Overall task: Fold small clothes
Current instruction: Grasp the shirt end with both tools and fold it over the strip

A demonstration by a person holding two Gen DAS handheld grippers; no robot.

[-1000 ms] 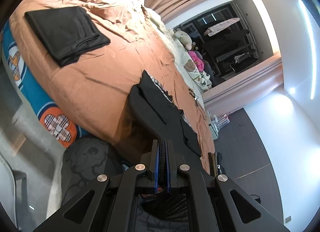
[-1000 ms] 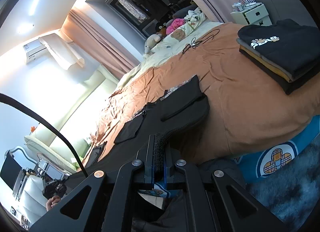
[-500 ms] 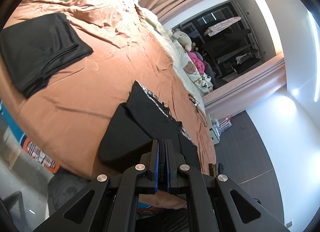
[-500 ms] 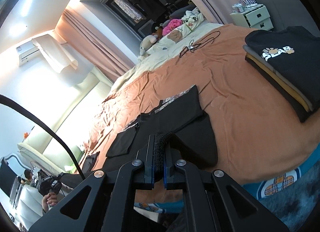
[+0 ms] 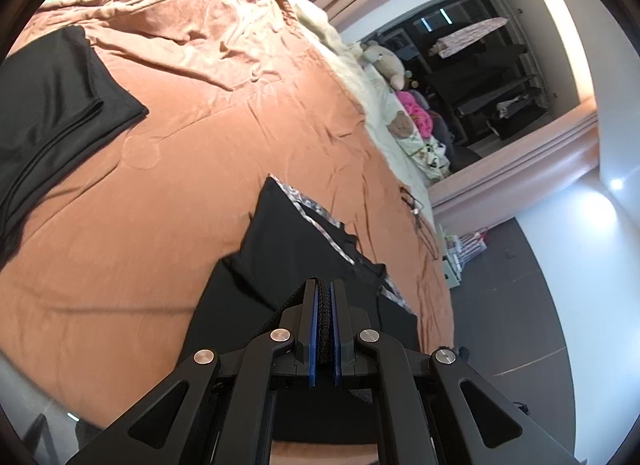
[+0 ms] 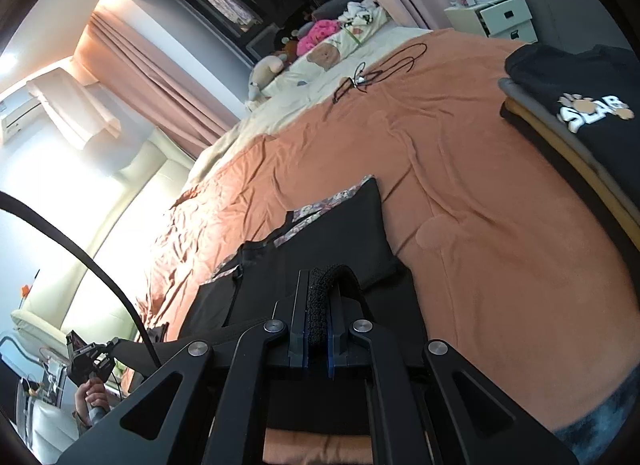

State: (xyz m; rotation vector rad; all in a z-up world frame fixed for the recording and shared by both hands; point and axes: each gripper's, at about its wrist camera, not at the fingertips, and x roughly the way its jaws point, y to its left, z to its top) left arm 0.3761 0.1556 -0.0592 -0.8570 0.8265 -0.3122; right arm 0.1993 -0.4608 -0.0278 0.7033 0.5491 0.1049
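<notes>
My left gripper (image 5: pixel 324 297) is clamped on a knit edge of the black garment (image 5: pixel 288 241); right gripper (image 6: pixel 318 285) is pinched on another bit of the same hem. Garment lies on the orange bedspread (image 5: pixel 192 153), near the bed's edge, far part flat w/ patterned lining showing, near part lifted in my grips. Looks like mid-fold, approx halfway: first fold-over not yet laid down, smoothing left. Done already, I judge: folded black piece (image 5: pixel 52 105) to one side, stack of folded tops (image 6: pixel 576 113) on the other.
</notes>
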